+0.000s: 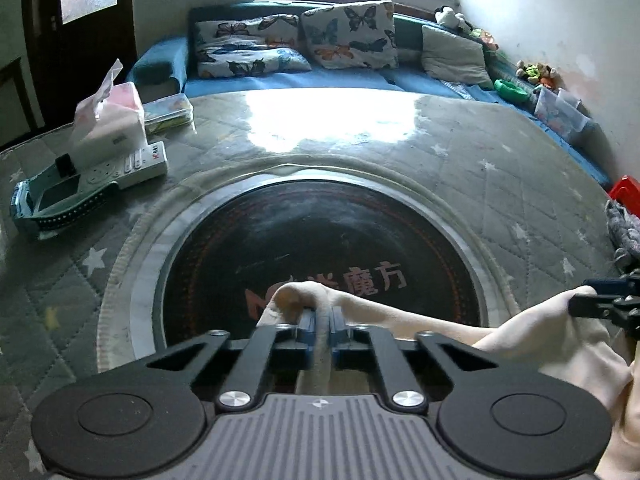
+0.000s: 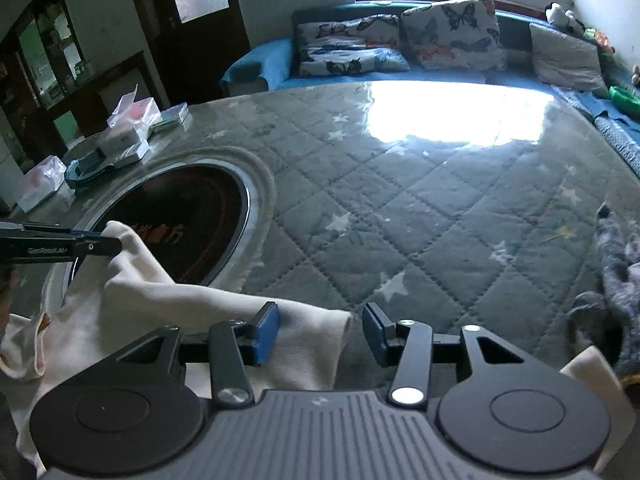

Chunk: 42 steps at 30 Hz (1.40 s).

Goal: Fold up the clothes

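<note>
The left gripper (image 1: 322,322) was closed tight on a bunched fold of the cream garment (image 1: 552,332), the cloth squeezed between its blue pads (image 1: 307,334) and running back toward the camera in a thin rope. From that pinch the garment stretched to the right, over the dark round panel (image 1: 320,240) set into the table, and sagged off the near edge.

The right gripper (image 2: 320,330) stood partly open. In its own view the hem of the garment (image 2: 304,344) lay under and beside the left pad (image 2: 267,330), while the right pad (image 2: 376,334) hung over bare quilted cover (image 2: 400,208); the pads did not press on the cloth. In the left wrist view that gripper showed only at the frame's edge, against a raised peak of the garment, and contact there was hard to judge.

The garment lay at the near edge of the table, partly on the dark panel and partly on the quilted cover. A grey furry thing (image 2: 616,264) sat at the right edge. A tissue pack (image 1: 112,120) and a power strip (image 1: 132,164) rested on the far left, and a blue sofa (image 1: 280,84) with butterfly cushions (image 1: 352,36) stood beyond the table.
</note>
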Available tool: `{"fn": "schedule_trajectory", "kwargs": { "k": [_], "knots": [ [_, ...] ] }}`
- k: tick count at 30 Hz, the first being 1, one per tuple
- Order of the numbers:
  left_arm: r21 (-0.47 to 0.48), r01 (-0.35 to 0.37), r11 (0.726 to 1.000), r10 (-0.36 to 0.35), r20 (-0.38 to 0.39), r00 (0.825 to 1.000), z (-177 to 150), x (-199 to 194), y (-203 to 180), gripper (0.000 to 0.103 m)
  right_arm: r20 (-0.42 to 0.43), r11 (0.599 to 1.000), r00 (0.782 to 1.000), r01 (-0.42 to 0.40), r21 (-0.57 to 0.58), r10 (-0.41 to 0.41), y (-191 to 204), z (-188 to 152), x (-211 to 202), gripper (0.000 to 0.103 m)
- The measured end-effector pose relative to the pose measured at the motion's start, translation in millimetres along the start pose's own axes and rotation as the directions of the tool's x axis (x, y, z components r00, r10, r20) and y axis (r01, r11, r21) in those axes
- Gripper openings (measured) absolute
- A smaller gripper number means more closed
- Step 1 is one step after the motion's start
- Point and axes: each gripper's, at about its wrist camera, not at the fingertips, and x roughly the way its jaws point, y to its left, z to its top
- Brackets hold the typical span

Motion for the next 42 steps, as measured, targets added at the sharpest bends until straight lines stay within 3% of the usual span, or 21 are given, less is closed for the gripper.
{"fn": "schedule_trajectory", "kwargs": {
  "k": [1, 2, 3, 7, 12, 15, 19, 21, 25, 27, 28, 32, 35, 36, 39, 42],
  "knots": [
    [0.001, 0.012, 1.000, -0.012, 0.010, 1.000, -0.7, -3.1, -0.4, 0.006, -0.003, 1.000, 1.000, -0.010, -0.001, 0.010, 1.1, -0.9, 0.4, 0.032],
    [0.004, 0.025, 1.000, -0.025, 0.026, 0.999, -1.5, -7.9, -0.2, 0.006, -0.007, 1.000, 1.000, -0.020, -0.002, 0.020, 2.2, -1.9, 0.7, 0.020],
    [0.005, 0.040, 0.999, -0.040, 0.044, 0.998, -2.1, -14.5, 0.0, 0.006, 0.000, 1.000, 1.000, -0.031, -0.005, 0.031, 3.5, -2.7, -1.3, 0.018],
    [0.020, 0.104, 0.994, -0.106, 0.127, 0.986, -7.8, -47.7, 2.4, 0.005, 0.063, 0.996, 0.995, -0.074, -0.051, 0.077, 13.3, -4.9, -26.4, 0.017],
    [0.082, 0.199, 0.977, -0.211, 0.182, 0.961, -33.4, -92.3, 8.3, 0.005, 0.089, 0.964, 0.984, -0.132, -0.231, 0.156, 39.8, -19.7, -64.2, 0.017],
    [0.160, 0.213, 0.964, -0.240, 0.178, 0.954, -59.2, -114.1, 7.5, 0.005, 0.037, 0.903, 0.977, -0.181, -0.389, 0.212, 63.6, -39.2, -81.9, 0.017],
    [0.263, 0.193, 0.945, -0.233, 0.129, 0.964, -92.6, -129.1, 5.3, 0.005, -0.058, 0.860, 0.969, -0.239, -0.452, 0.239, 82.7, -56.4, -89.3, 0.019],
    [0.305, 0.165, 0.938, -0.208, 0.114, 0.972, -106.7, -132.7, 4.1, 0.005, -0.065, 0.857, 0.967, -0.249, -0.451, 0.247, 85.9, -58.7, -93.0, 0.022],
    [0.303, 0.160, 0.939, -0.196, 0.091, 0.976, -118.8, -131.1, 8.9, 0.005, 0.009, 0.903, 0.968, -0.229, -0.364, 0.249, 75.3, -46.7, -102.6, 0.027],
    [0.313, 0.157, 0.937, -0.193, 0.088, 0.977, -121.9, -131.3, 9.1, 0.006, 0.043, 0.933, 0.980, -0.173, -0.316, 0.196, 64.1, -39.7, -101.5, 0.041],
    [0.317, 0.156, 0.935, -0.193, 0.088, 0.977, -123.0, -131.7, 8.9, 0.006, 0.048, 0.947, 0.986, -0.141, -0.288, 0.161, 58.3, -37.1, -99.1, 0.043],
    [0.285, 0.177, 0.942, -0.209, 0.087, 0.974, -121.1, -133.2, 14.0, 0.010, 0.009, 0.976, 0.994, -0.105, -0.192, 0.109, 37.0, -36.4, -79.7, 0.042],
    [0.230, 0.193, 0.954, -0.221, 0.102, 0.970, -118.3, -139.7, 23.6, 0.012, -0.012, 0.986, 0.994, -0.113, -0.123, 0.112, 24.9, -42.6, -64.5, 0.042],
    [0.213, 0.200, 0.956, -0.226, 0.110, 0.968, -116.4, -142.3, 26.4, 0.017, -0.015, 0.987, 0.993, -0.118, -0.110, 0.117, 22.1, -43.7, -60.7, 0.042],
    [0.139, 0.221, 0.965, -0.239, 0.130, 0.962, -107.2, -145.6, 36.0, 0.047, -0.016, 0.986, 0.991, -0.131, -0.099, 0.130, 16.2, -45.7, -52.7, 0.042],
    [0.083, 0.244, 0.966, -0.253, 0.129, 0.959, -98.4, -140.8, 40.7, 0.049, -0.020, 0.984, 0.990, -0.139, -0.110, 0.138, 19.4, -45.8, -48.8, 0.038]
  ]
}}
